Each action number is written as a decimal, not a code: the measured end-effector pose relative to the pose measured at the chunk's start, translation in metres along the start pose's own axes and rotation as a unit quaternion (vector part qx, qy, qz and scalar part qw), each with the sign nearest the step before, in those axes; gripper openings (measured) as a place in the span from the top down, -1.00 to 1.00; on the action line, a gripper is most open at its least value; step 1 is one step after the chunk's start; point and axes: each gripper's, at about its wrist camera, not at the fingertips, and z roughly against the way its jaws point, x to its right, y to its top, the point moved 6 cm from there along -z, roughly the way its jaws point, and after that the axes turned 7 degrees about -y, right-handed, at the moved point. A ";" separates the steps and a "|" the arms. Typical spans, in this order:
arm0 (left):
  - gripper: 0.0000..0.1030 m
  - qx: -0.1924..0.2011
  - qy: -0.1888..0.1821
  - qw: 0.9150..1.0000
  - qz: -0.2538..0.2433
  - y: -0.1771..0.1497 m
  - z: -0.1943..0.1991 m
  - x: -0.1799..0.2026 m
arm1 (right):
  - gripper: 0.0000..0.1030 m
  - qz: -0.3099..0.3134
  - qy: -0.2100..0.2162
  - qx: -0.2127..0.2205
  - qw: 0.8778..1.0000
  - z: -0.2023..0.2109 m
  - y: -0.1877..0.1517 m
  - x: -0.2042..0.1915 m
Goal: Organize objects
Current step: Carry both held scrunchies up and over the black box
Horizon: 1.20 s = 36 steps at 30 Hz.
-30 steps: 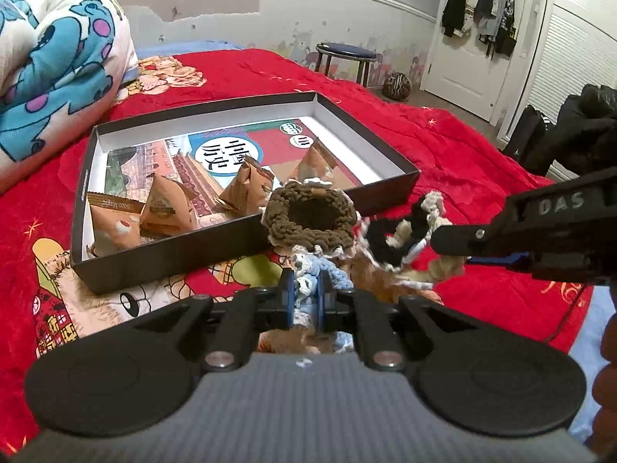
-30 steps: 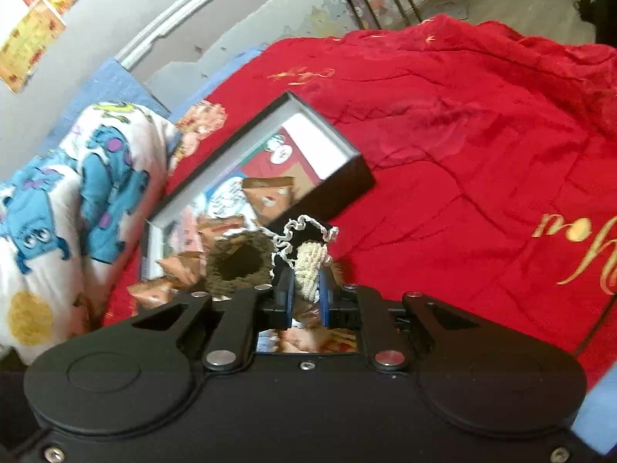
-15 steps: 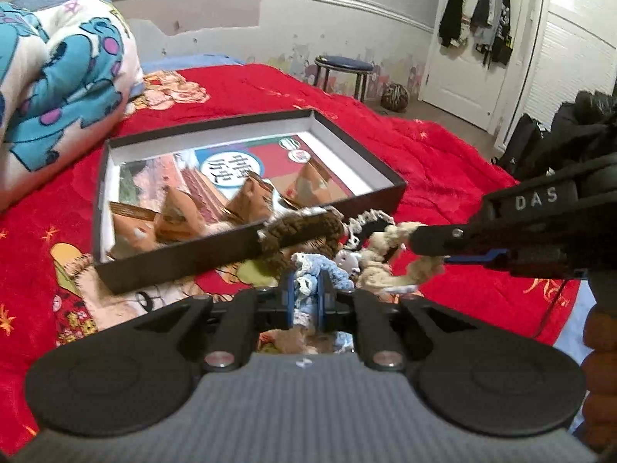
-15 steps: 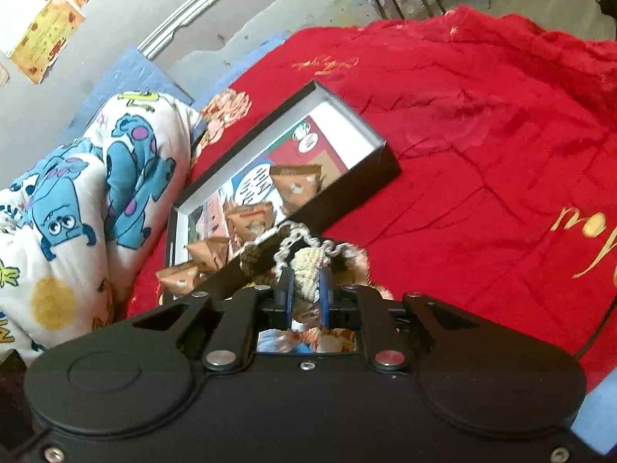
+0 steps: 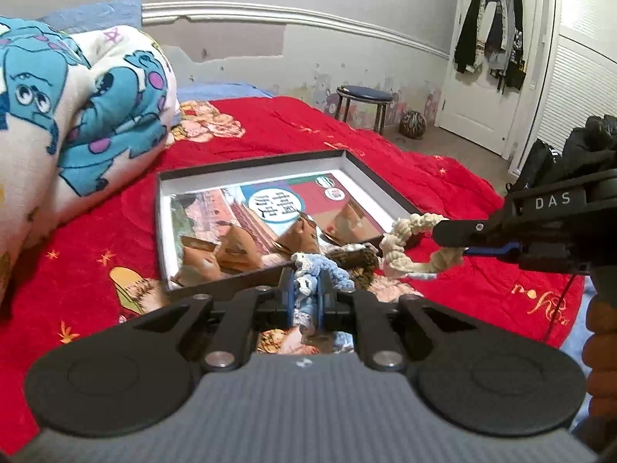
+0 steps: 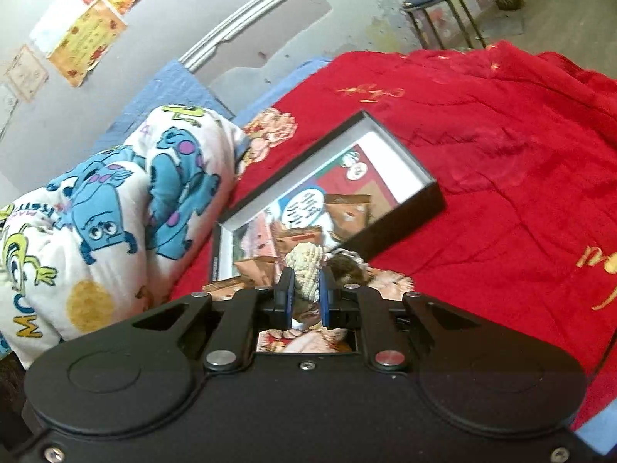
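My left gripper is shut on a blue crocheted scrunchie, held above the red bedspread just before the black box. To its right, my right gripper is shut on a cream crocheted scrunchie that hangs in a loop. In the right wrist view the right gripper pinches the cream scrunchie. A brown scrunchie lies on the bed below them, also visible as the brown scrunchie. The box holds several brown triangular packets on a printed sheet.
A rolled blanket with blue monsters lies left of the box. Red bedspread stretches to the right. A stool, a white door with hanging clothes and dark bags stand beyond the bed. A hand grips the right handle.
Both grippers have risen with their scrunchies. The brown scrunchie has dropped lower in both views and the box now sits further down the frames.
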 end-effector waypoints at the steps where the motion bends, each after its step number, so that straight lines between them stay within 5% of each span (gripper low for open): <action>1: 0.73 0.001 0.004 1.000 -0.004 0.003 0.001 -0.002 | 0.74 0.006 0.002 0.002 1.000 0.000 0.001 -0.004; 16: 0.73 0.026 0.044 0.997 -0.062 0.042 0.032 -0.023 | 0.74 0.081 0.048 0.019 0.995 0.001 0.016 -0.075; 36: 0.72 0.088 0.056 0.994 -0.034 0.106 0.029 -0.063 | 0.74 0.169 0.084 0.026 0.982 -0.038 0.061 -0.161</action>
